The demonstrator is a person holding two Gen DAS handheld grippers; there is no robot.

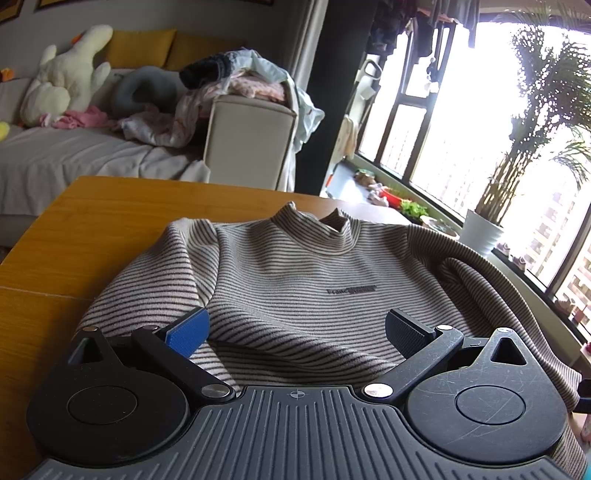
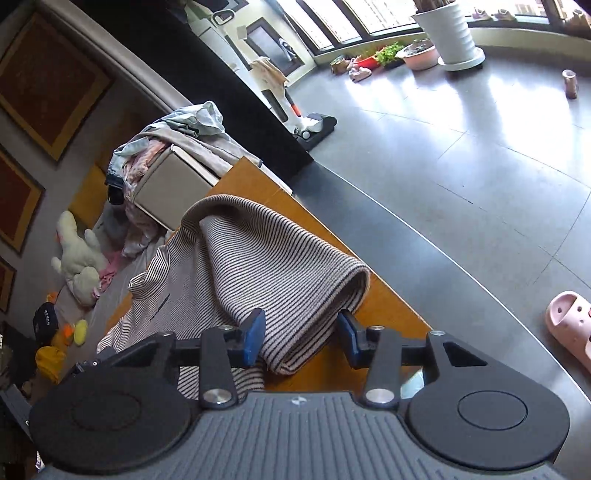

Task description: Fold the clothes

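Lying across the wooden table (image 1: 66, 236), the striped sweater (image 1: 295, 273) filled the frame's middle. Left gripper (image 1: 295, 332) hovered wide open, holding nothing; right gripper (image 2: 301, 336) gaped around the folded sleeve (image 2: 280, 280), not pinching it.

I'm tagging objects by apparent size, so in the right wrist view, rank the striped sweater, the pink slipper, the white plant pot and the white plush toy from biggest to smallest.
1. Striped sweater, by far the largest.
2. White plant pot and white plush toy: they look alike, and both are far off, so no ranking.
3. Pink slipper, smallest as shown, though the frame edge cuts it off.
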